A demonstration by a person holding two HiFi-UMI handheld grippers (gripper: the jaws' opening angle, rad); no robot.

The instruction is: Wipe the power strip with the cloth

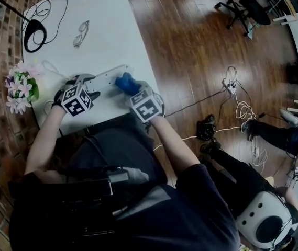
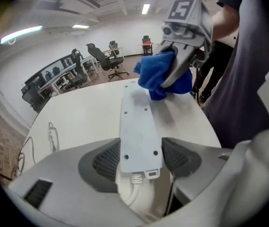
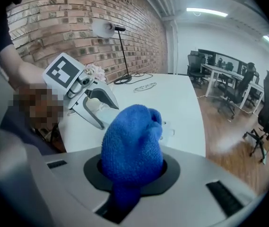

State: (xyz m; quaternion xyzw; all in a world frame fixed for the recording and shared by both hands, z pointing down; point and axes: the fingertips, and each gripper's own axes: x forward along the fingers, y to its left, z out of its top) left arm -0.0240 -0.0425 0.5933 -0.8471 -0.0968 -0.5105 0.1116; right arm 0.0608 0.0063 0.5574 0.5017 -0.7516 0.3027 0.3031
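Observation:
A white power strip [image 1: 107,77] lies on the white table [image 1: 107,30], near its front edge. My left gripper [image 1: 94,85] is shut on the strip's cord end; in the left gripper view the strip [image 2: 139,126] sits between both pads with its cord running under the gripper [image 2: 140,157]. My right gripper [image 1: 133,90] is shut on a bunched blue cloth [image 1: 126,82] and holds it at the strip's far end. The cloth [image 3: 132,145] fills the right gripper's [image 3: 134,169] jaws and hides most of the strip. The left gripper view shows the cloth [image 2: 153,72] touching the strip's tip.
Glasses [image 1: 80,33] and a black lamp base with cable [image 1: 35,34] lie farther back on the table. Pink flowers [image 1: 20,88] stand at its left edge by the brick wall. Cables [image 1: 232,85] and a seated person's legs [image 1: 274,135] are on the wooden floor to the right.

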